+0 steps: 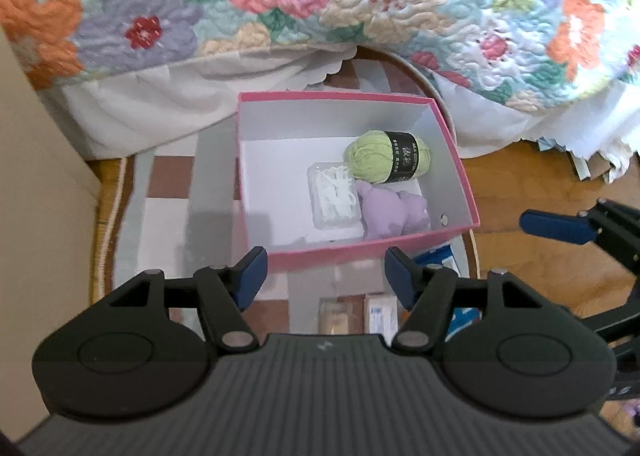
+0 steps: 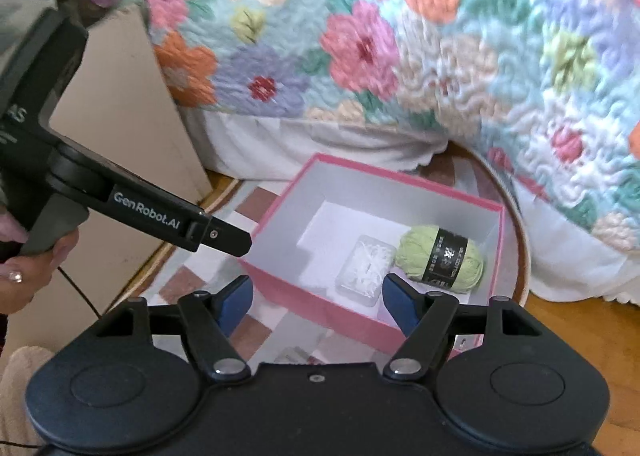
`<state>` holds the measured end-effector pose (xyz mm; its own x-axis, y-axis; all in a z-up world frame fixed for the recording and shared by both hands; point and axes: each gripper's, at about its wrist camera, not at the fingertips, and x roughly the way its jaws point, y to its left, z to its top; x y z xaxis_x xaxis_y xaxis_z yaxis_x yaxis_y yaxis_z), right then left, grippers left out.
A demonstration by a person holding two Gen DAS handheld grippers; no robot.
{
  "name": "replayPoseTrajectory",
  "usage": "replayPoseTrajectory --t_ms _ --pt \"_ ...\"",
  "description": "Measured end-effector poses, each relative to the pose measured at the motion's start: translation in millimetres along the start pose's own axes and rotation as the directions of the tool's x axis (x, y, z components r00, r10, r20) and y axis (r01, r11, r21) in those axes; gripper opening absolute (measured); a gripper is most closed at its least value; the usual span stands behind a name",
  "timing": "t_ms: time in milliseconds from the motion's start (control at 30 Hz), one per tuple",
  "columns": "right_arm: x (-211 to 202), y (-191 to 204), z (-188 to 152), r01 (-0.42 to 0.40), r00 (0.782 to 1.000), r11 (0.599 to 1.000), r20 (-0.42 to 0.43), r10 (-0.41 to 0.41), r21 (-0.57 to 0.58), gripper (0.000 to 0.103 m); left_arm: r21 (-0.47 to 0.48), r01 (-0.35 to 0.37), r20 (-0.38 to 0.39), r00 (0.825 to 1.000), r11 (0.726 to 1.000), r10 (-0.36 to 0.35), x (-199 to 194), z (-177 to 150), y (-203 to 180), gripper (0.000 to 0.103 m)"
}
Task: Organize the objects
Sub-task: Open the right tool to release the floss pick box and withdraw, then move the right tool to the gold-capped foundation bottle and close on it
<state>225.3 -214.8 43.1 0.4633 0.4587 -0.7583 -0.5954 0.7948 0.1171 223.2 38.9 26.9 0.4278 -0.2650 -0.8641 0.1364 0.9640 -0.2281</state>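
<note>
Both my left gripper [image 1: 323, 276] and right gripper [image 2: 316, 302] hang wide open and empty just short of the pink box [image 1: 456, 160], which already holds the green yarn ball [image 1: 388, 156], a clear plastic case [image 1: 334, 196] and a lilac soft toy [image 1: 390, 210]. I judge the small packets [image 1: 380, 314] on the rug [image 1: 168, 216] light and stiff, best pinched across their narrow sides. My left view alone shows them clearly and the toy; my right view shows my other hand [image 2: 28, 276].

small cartons [image 1: 360, 316] behind left claw [image 1: 324, 276], perhaps boxes, labels unreadable
</note>
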Motion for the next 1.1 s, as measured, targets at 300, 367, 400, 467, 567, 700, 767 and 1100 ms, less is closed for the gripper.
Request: replayPoseTrajectory --t_ms 300,367,400,467,567,700,767,1100 --pt "-49.9 36.6 -24.1 -0.009 1.0 0.998 -0.001 0.009 -0.069 0.079 0.079 0.037 0.001 0.999 0.996 -0.037 -46.8 -44.7 -8.7 0.073" --pt "-56.4 44.1 -31.5 -0.011 1.0 0.996 -0.002 0.011 -0.089 0.084 0.09 0.043 -0.004 0.999 0.995 -0.043 -51.1 -56.6 -11.3 0.074" --pt "-59.2 47.3 -35.4 -0.013 1.0 0.995 0.0 0.013 -0.098 0.085 0.093 0.04 -0.004 0.999 0.995 -0.04 -51.9 -61.0 -12.7 0.074" --pt "-62.9 53.8 -42.1 -0.017 1.0 0.994 0.003 0.018 -0.111 0.085 0.103 0.041 -0.007 0.999 0.994 -0.041 -51.8 -72.2 -14.5 0.075" --pt "-61.4 59.6 -52.5 -0.046 0.999 0.994 -0.005 0.046 -0.098 0.087 0.09 0.065 -0.017 0.998 0.994 -0.064 -47.5 -86.5 -12.0 0.075" --pt "-48.5 68.1 -72.4 -0.086 0.996 0.991 -0.024 0.084 -0.101 0.087 0.102 0.074 0.007 0.997 0.992 -0.075 -37.3 -103.3 -8.6 0.075" --pt "-37.1 71.7 -83.3 -0.1 0.994 0.988 -0.043 0.096 -0.119 0.087 0.115 0.063 0.028 0.997 0.991 -0.067 -28.8 -108.8 -6.4 0.08" --pt "55.4 66.6 -111.8 -0.073 0.996 0.988 -0.063 0.064 -0.14 0.087 0.055 0.043 0.037 0.998 0.998 -0.045 51.0 -116.9 22.5 0.079"
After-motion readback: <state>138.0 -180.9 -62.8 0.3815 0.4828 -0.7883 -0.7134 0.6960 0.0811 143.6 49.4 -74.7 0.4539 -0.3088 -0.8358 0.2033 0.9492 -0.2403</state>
